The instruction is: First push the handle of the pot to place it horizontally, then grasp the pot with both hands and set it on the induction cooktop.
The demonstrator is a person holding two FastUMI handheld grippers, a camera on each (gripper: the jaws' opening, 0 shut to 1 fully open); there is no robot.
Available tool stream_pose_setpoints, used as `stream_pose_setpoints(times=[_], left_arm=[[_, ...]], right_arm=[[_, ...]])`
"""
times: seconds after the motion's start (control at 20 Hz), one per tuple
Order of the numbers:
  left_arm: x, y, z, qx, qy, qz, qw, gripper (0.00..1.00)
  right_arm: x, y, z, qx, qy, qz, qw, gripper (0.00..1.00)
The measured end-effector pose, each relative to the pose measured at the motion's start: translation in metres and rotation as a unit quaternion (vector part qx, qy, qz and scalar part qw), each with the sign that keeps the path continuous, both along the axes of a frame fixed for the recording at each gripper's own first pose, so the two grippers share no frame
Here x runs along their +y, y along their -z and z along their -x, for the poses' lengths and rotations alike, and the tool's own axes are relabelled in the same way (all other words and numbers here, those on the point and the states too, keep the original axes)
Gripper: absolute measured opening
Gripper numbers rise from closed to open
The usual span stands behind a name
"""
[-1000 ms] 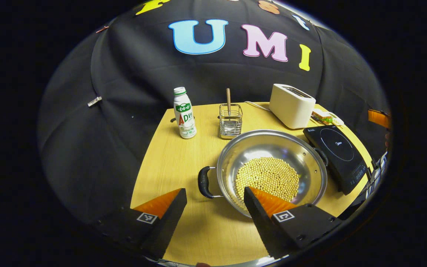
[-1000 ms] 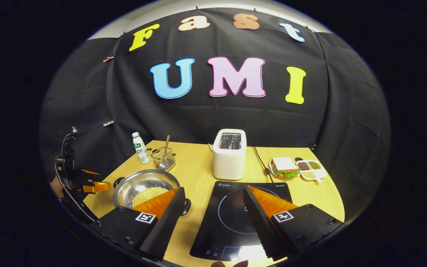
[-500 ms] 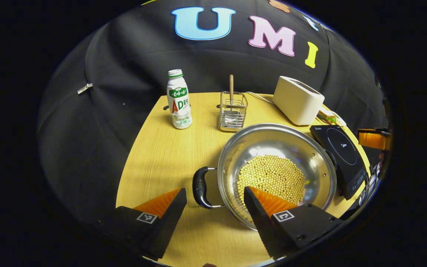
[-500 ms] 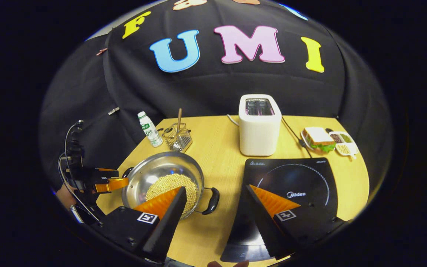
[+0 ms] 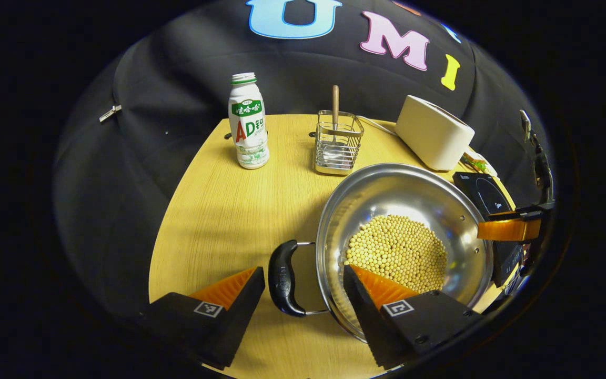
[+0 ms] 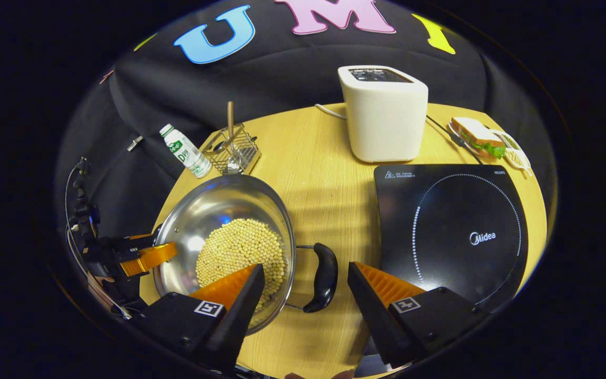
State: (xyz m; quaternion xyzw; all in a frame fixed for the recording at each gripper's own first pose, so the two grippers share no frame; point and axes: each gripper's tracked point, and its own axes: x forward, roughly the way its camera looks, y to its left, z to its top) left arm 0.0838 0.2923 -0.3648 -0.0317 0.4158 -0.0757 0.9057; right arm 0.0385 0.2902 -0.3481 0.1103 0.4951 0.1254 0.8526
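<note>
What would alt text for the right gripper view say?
The right gripper hangs open over a black handle of a steel pot of beans, induction cooktop beside it on a wooden table.

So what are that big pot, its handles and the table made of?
The pot looks like polished stainless steel: its silvery wall mirrors the lights. Its handles seem black plastic, smooth with a faint sheen, on thin metal wire brackets. The table looks like pale wood, perhaps only a wood-grain laminate; fine parallel grain lines run across it.
</note>
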Motion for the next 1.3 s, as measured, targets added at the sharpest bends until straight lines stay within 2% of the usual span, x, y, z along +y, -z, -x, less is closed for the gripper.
stream_pose_setpoints(times=[0.15,0.2,0.25,0.3,0.35,0.4,0.45,0.5,0.7,0.75,0.85,1.3], left_arm=[[-0.003,0.006,-0.004,0.008,0.005,0.003,1.0,0.9],[-0.005,0.008,-0.003,0.012,0.007,0.006,1.0,0.86],[-0.005,0.01,-0.002,0.017,0.006,0.006,1.0,0.84],[-0.003,0.014,-0.003,0.024,0.002,0.004,1.0,0.79],[-0.002,0.017,-0.001,0.03,-0.001,0.002,1.0,0.77],[-0.002,0.016,0.0,0.029,-0.003,0.005,1.0,0.69],[-0.003,0.016,0.001,0.029,-0.003,0.005,1.0,0.7],[-0.003,0.016,0.001,0.026,-0.007,0.005,1.0,0.68],[-0.004,0.013,0.003,0.028,-0.019,0.004,0.999,0.6],[-0.005,0.012,0.007,0.029,-0.023,0.006,0.999,0.59],[-0.007,0.006,0.012,0.026,-0.029,0.009,0.999,0.56],[-0.038,-0.039,0.029,0.022,-0.03,0.006,0.999,0.56]], right_arm=[[0.006,0.011,-0.002,0.014,0.004,0.0,1.0,0.97],[0.007,0.014,-0.002,0.018,0.006,0.002,1.0,0.95],[0.005,0.02,-0.003,0.022,0.009,0.01,1.0,0.86],[0.001,0.024,-0.003,0.027,0.01,0.021,0.999,0.82],[0.0,0.028,-0.003,0.032,0.012,0.019,0.999,0.71],[0.002,0.031,0.002,0.038,0.015,0.014,0.999,0.64],[0.003,0.032,-0.002,0.041,0.017,0.011,0.999,0.6],[0.001,0.03,-0.005,0.04,0.019,0.012,0.999,0.64],[0.002,0.031,-0.001,0.032,0.014,0.021,0.999,0.57],[0.0,0.028,0.001,0.033,0.009,0.023,0.999,0.52],[-0.001,0.026,0.005,0.033,0.0,0.024,0.999,0.52],[-0.033,-0.017,0.007,0.015,-0.017,0.029,0.999,0.52]])
